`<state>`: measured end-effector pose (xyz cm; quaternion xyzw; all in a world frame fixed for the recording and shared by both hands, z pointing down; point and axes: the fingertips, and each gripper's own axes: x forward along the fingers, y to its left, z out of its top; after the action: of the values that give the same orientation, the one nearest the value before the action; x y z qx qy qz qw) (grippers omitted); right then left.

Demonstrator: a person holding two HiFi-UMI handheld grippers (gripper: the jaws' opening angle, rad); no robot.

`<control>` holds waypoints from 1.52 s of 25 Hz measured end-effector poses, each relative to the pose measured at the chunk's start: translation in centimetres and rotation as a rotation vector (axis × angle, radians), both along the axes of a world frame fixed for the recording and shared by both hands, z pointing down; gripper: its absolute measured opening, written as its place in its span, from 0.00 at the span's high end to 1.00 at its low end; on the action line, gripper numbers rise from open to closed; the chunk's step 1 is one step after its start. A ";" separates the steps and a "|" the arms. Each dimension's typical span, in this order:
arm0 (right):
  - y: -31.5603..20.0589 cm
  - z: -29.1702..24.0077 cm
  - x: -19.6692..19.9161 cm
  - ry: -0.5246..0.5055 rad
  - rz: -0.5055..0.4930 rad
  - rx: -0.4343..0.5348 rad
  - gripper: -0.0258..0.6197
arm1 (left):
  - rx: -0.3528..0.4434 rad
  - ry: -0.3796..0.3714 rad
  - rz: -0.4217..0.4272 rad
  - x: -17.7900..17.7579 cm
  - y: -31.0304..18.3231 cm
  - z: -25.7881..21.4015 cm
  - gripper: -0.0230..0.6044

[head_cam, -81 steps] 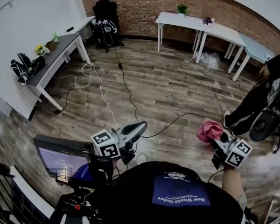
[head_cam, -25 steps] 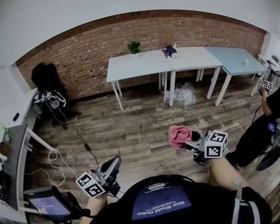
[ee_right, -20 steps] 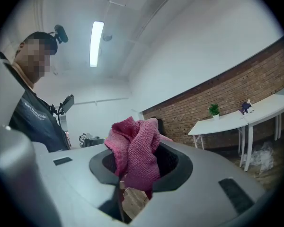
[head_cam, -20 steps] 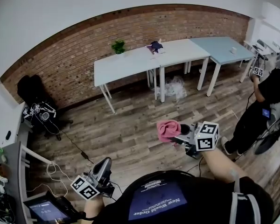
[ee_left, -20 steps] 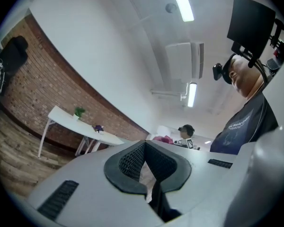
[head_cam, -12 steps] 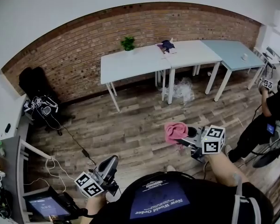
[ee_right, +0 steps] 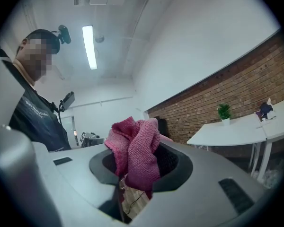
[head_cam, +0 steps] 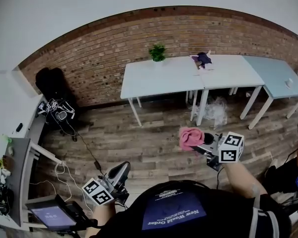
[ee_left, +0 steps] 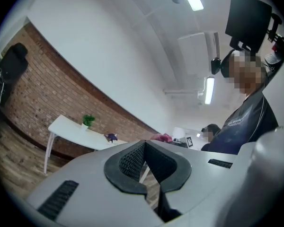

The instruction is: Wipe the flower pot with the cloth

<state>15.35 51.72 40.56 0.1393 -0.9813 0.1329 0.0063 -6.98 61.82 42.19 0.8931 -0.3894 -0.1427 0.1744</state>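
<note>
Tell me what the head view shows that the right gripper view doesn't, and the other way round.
Only the head view: the left gripper, the small screen, the grey desk and the light blue table. Only the right gripper view: the ceiling light, and the right gripper seen close up, its jaws pressed on the pink cloth. Both: that cloth, the potted plant, the white table and the brick wall.
</note>
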 end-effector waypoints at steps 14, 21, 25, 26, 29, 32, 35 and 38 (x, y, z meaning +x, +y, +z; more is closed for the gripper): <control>-18.6 1.5 1.1 -0.010 0.047 -0.063 0.79 | -0.064 0.030 0.038 0.9 -19.7 0.7 0.97; -24.1 1.4 -4.5 -0.013 0.141 -0.009 0.79 | -0.047 0.023 0.177 -4.4 -27.7 1.7 0.97; -28.8 0.2 -9.2 -0.016 0.206 -0.014 0.79 | -0.033 0.007 0.243 -9.6 -33.3 -0.2 0.97; -29.8 0.1 -10.3 -0.022 0.219 -0.018 0.79 | -0.035 0.008 0.255 -10.7 -34.6 -0.4 0.97; -32.4 0.1 -12.9 -0.024 0.236 -0.023 0.79 | -0.043 0.005 0.286 -12.8 -37.8 -0.4 0.97; -34.7 0.7 -14.2 -0.014 0.240 -0.038 0.79 | -0.049 0.008 0.294 -14.1 -40.7 0.0 0.97; -37.0 1.5 -14.0 -0.012 0.245 -0.055 0.79 | -0.058 0.013 0.288 -14.5 -42.9 0.4 0.97; -40.5 2.0 -13.0 -0.032 0.233 -0.061 0.79 | -0.072 0.004 0.261 -13.9 -45.8 1.1 0.97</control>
<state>2.32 11.20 42.58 0.2500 -0.9539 0.1647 -0.0204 -20.85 16.03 43.31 0.9290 -0.2746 -0.1065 0.2241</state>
